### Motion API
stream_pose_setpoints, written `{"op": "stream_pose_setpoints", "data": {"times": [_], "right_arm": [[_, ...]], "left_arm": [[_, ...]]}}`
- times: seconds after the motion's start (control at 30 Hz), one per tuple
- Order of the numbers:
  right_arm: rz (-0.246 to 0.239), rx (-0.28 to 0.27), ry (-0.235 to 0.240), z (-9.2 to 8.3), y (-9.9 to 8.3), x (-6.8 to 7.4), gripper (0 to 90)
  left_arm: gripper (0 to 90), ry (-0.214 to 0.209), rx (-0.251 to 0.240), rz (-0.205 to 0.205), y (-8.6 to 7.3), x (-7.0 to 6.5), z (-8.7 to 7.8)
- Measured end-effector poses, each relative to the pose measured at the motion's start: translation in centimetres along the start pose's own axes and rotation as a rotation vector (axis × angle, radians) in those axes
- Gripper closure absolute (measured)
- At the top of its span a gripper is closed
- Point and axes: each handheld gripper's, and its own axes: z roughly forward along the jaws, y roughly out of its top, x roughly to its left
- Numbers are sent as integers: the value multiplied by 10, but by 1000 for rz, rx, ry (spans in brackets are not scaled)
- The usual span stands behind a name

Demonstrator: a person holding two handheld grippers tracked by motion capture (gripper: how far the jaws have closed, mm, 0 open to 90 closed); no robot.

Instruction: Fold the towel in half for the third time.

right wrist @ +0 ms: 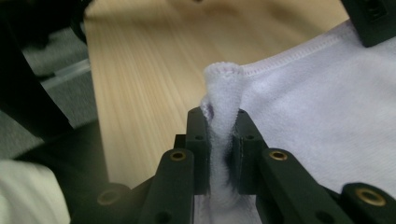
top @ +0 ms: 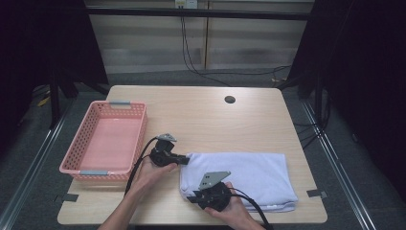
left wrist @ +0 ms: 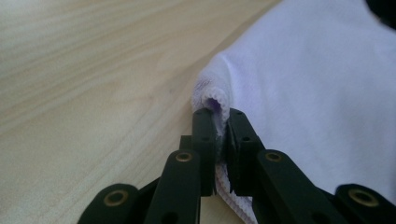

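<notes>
On the near half of the wooden table (top: 201, 115) lies your folded white towel (top: 249, 177), its long side running left to right and its right end close to the table's right edge. Your left gripper (top: 184, 160) meets the towel's far left corner; from that gripper's own camera you can see the jaws pressed together on a rolled bit of hem, the towel (left wrist: 317, 79) spreading away to the right and bare wood to the left. Your right gripper (top: 194, 197) sits at the near left corner, and its camera shows both jaws pinching a small upright ridge of the towel (right wrist: 223, 98), with the stitched edge running off behind it. Both pinches look firm, though from above the jaw tips are too small to judge, so take that from the gripper views. Your two hands are near each other along the towel's left edge. Left of them, just beside your left gripper, stands a pink basket (top: 76, 158), apart from the towel.
</notes>
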Motion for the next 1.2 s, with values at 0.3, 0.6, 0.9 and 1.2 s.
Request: {"op": "stream_pose_setpoints", "data": {"times": [0.3, 0.6, 0.9, 1.2], "right_arm": [[31, -155, 1, -37, 30, 0, 812], [24, -263, 38, -49, 73, 3, 813], [-3, -378, 39, -56, 109, 18, 813], [102, -411, -71, -68, 53, 12, 811]], "left_arm": [[840, -23, -116, 2, 36, -17, -30], [844, 27, -203, 4, 60, -18, -74], [843, 67, -231, 64, 81, -35, -107], [839, 53, -139, 84, 82, -47, -46]]}}
